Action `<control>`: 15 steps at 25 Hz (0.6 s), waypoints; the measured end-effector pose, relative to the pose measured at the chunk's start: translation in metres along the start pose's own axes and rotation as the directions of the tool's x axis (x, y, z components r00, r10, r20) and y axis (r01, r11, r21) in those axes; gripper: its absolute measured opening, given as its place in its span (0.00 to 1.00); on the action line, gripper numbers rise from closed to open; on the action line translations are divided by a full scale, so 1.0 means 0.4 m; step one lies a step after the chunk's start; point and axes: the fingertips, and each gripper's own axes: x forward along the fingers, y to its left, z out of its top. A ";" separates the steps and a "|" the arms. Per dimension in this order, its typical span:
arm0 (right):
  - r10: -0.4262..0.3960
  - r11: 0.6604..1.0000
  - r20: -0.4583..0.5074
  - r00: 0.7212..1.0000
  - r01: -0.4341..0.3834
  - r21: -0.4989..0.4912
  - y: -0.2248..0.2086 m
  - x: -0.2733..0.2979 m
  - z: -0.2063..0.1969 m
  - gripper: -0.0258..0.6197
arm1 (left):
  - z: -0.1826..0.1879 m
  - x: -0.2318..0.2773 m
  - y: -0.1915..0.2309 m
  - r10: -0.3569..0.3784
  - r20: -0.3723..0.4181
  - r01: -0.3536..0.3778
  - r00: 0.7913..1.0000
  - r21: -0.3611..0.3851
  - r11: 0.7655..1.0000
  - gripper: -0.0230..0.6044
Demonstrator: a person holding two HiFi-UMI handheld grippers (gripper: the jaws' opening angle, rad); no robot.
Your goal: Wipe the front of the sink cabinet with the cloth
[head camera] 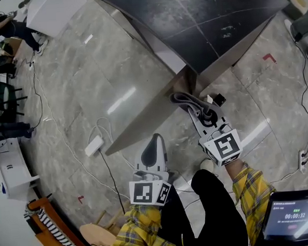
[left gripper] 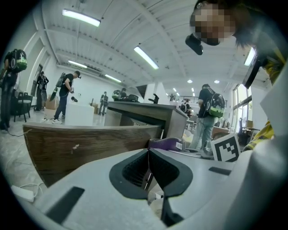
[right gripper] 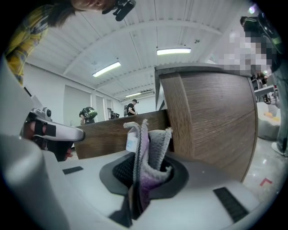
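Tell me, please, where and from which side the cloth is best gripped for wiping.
Grip the cloth by its bunched folds, coming from the side away from the cabinet front, as the right gripper does: its loose folded end then stands past the jaws, facing the wood.

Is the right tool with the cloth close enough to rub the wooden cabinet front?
Probably yes. The right tool grips the cloth, and the cabinet front stands just ahead of it with nothing between them.
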 end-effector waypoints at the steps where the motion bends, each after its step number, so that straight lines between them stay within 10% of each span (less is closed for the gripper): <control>1: 0.006 1.000 0.003 1.000 -0.006 -0.008 0.008 -0.011 0.004 0.11 | -0.004 -0.003 -0.005 -0.002 -0.004 0.002 1.000 -0.005 1.000 0.05; 15: 0.145 0.989 -0.054 0.988 -0.144 0.025 0.305 -0.088 -0.048 0.11 | -0.050 -0.141 0.082 0.054 -0.077 -0.056 0.996 -0.016 0.998 0.05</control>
